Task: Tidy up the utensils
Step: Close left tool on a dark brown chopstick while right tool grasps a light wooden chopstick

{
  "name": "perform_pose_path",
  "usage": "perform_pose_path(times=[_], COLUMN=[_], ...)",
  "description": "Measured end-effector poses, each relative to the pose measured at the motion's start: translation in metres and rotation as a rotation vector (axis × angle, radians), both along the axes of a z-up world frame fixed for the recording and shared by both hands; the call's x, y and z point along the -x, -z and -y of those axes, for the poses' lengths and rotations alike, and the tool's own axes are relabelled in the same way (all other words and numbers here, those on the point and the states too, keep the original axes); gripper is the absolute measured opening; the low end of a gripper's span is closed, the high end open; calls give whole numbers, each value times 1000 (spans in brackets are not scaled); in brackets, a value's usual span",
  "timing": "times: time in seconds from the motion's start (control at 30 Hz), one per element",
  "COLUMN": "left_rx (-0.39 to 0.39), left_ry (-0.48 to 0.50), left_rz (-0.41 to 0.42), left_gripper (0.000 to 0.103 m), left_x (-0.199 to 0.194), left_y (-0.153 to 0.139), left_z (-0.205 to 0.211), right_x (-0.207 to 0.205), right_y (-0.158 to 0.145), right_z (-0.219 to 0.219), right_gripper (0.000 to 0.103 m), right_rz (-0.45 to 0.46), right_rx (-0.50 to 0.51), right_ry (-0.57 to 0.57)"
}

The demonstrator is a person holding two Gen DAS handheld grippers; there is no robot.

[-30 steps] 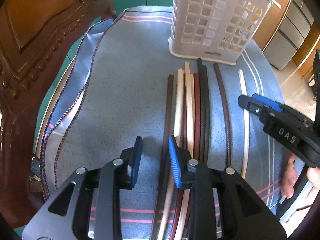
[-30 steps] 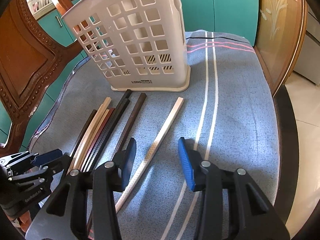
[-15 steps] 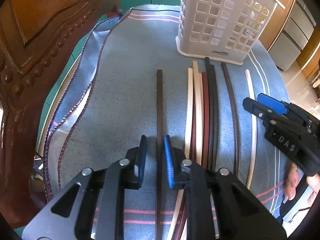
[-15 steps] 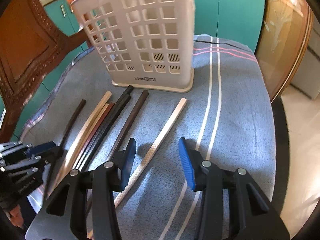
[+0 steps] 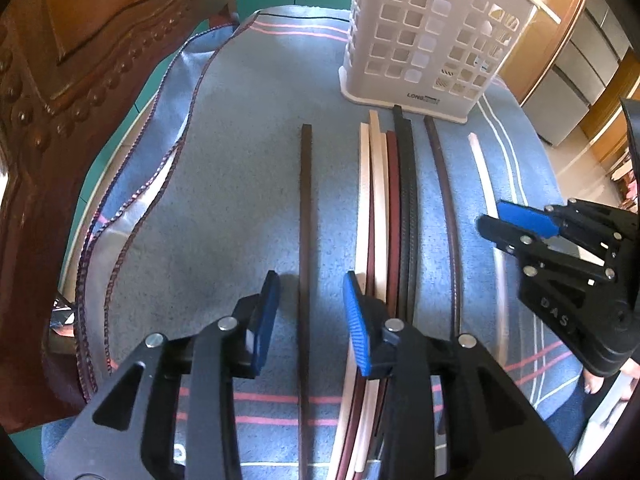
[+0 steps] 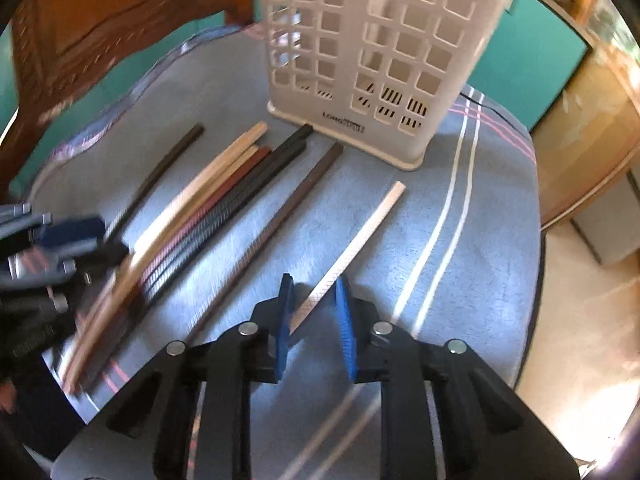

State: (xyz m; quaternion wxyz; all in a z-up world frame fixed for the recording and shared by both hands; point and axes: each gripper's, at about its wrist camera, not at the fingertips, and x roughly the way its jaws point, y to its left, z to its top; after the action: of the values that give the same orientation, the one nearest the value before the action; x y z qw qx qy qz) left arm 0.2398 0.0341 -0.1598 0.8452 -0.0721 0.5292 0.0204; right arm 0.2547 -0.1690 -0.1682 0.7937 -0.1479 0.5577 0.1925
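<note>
Right tongs [image 6: 314, 312] just closing on the pale chopstick [image 6: 360, 236]; contact unclear. Left tongs [image 5: 308, 312] spread, reopening astride the dark chopstick [image 5: 306, 208]. Thin, stiff, slippery: pinch mid-length.

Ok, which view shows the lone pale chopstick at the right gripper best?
The right wrist view: the pale chopstick runs between the right gripper pads, which have just been closing. The left wrist view shows it blurred behind that gripper.

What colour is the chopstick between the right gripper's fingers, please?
The chopstick is pale cream, clearest in the right wrist view.
</note>
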Motion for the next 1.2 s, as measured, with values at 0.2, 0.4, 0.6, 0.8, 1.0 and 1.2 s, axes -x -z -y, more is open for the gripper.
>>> perform_pose_path(times=[0.2, 0.4, 0.6, 0.8, 1.0, 1.2], left_rx=[25, 19, -39, -83, -88, -87], left_ry=[18, 53, 81, 113, 98, 47], left_rz=[0, -23, -70, -97, -91, -77], left_gripper=[48, 48, 48, 36, 15, 14], left_x=[-7, -49, -92, -105, -114, -102], left_y=[-2, 0, 2, 1, 0, 1], left_z=[-12, -18, -22, -14, 0, 8], right_x=[-11, -42, -71, -93, -103, -103], right_y=[-9, -9, 12, 15, 13, 16], right_z=[27, 33, 18, 12, 6, -7], right_gripper=[14, 36, 36, 33, 25, 9], right_rz=[-69, -84, -114, -144, -152, -178], right_rx=[-85, -81, -3, -26, -17, -10], right_ry=[16, 145, 186, 184, 159, 140])
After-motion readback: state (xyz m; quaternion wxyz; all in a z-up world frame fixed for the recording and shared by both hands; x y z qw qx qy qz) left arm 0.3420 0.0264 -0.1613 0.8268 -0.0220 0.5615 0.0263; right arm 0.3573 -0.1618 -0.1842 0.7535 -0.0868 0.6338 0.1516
